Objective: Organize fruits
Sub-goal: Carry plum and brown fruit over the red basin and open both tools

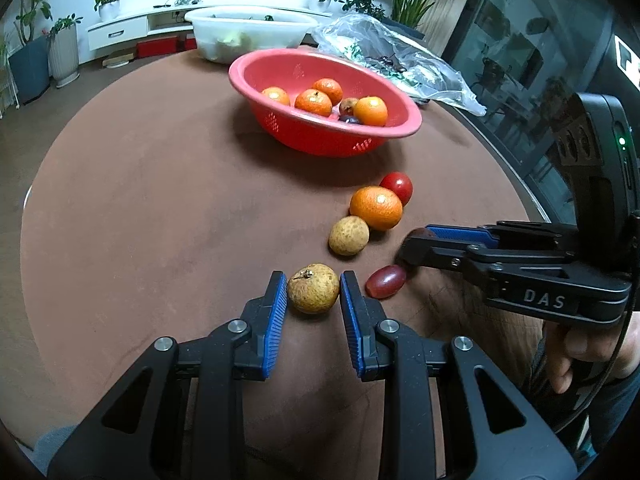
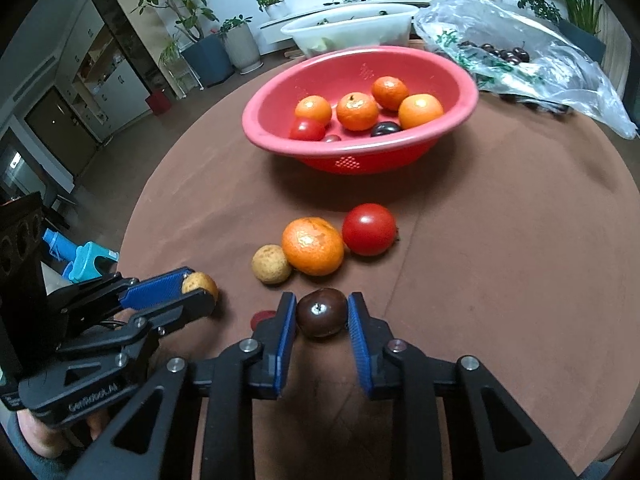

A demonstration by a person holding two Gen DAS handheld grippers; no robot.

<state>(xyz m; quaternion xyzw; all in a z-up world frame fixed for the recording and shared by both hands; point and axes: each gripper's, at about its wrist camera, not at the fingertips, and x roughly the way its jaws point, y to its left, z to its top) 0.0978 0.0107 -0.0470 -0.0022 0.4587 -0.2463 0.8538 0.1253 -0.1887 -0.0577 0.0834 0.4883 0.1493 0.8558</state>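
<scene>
A red basket (image 1: 404, 128) (image 2: 256, 136) holds several oranges, a tomato and dark plums at the back of the brown table. My left gripper (image 1: 313, 294) is shut on a tan longan (image 1: 313, 289) (image 2: 200, 283) resting on the table. My right gripper (image 2: 321, 312) is shut on a dark plum (image 2: 321, 312), whose top just shows in the left wrist view (image 1: 421, 233). On the table lie another longan (image 1: 348, 235) (image 2: 271, 263), an orange (image 1: 376, 207) (image 2: 313, 245), a red tomato (image 1: 397, 186) (image 2: 369, 229) and a red grape tomato (image 1: 385, 281) (image 2: 262, 317).
A white tub (image 1: 248, 28) (image 2: 352, 28) stands behind the basket. A clear plastic bag (image 1: 400, 60) (image 2: 520, 56) with dark cherries lies at the back right. The table (image 1: 140, 220) (image 2: 500, 260) has a round edge on both sides.
</scene>
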